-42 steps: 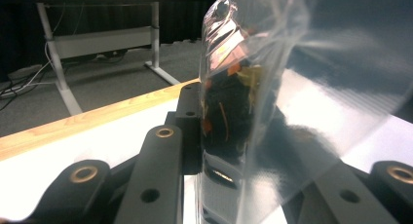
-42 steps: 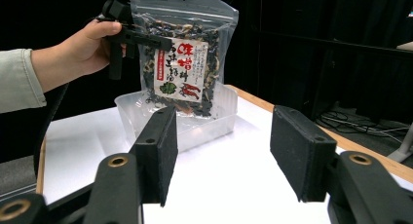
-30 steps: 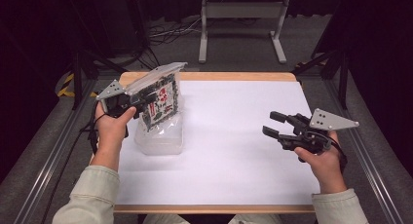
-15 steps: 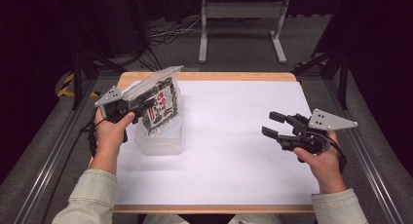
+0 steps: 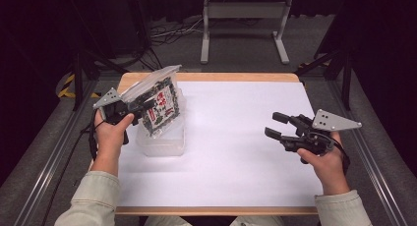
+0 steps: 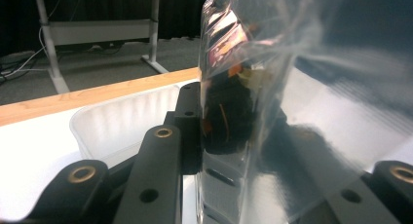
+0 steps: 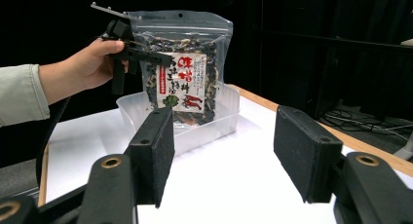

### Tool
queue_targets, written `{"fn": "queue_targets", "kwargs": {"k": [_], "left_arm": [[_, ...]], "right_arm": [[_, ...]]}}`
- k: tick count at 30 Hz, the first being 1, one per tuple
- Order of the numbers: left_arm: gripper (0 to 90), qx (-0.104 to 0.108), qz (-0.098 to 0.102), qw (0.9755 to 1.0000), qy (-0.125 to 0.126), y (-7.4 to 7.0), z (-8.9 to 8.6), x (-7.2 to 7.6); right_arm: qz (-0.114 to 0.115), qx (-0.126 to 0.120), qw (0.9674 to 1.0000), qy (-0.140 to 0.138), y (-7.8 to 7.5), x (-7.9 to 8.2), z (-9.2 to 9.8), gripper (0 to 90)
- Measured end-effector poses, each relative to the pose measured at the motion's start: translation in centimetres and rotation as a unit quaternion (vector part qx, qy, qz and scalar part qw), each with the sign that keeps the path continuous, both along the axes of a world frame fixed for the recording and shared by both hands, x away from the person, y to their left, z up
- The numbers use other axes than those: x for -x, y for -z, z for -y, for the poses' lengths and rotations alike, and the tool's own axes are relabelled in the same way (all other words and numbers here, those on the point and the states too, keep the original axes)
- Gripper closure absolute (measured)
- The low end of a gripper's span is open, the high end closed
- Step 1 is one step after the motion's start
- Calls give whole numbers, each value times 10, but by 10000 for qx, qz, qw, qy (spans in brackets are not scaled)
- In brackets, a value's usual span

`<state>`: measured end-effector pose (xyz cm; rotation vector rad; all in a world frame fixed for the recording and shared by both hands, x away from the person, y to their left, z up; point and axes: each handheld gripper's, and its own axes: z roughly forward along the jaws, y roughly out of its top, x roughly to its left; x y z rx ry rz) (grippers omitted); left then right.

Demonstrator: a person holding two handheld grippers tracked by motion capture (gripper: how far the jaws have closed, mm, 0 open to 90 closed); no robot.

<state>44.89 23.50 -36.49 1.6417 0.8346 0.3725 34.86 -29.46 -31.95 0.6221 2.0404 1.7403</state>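
While the left gripper (image 5: 142,107) clamped the snack bag (image 5: 160,105) above the clear tub (image 5: 164,143), a level descent was advised. The right gripper (image 5: 276,125) was held with jaws apart and empty, having just been opening.

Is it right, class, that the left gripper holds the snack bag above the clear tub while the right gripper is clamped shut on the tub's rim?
Not quite. The right gripper is open and holds nothing, well apart from the tub, as the high view shows. The left gripper does hold the snack bag above the tub.
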Motion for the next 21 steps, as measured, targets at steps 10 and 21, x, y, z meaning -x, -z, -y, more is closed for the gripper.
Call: {"fn": "queue_targets", "kwargs": {"k": [10, 21], "left_arm": [[197, 135, -95, 9987, -484, -6, -5, 7], [94, -302, 506, 9977, -338, -40, 0, 51]], "right_arm": [[-22, -10, 10000, 14, 1, -2, 2, 403], [2, -50, 10000, 16, 1, -8, 2, 381]]}}
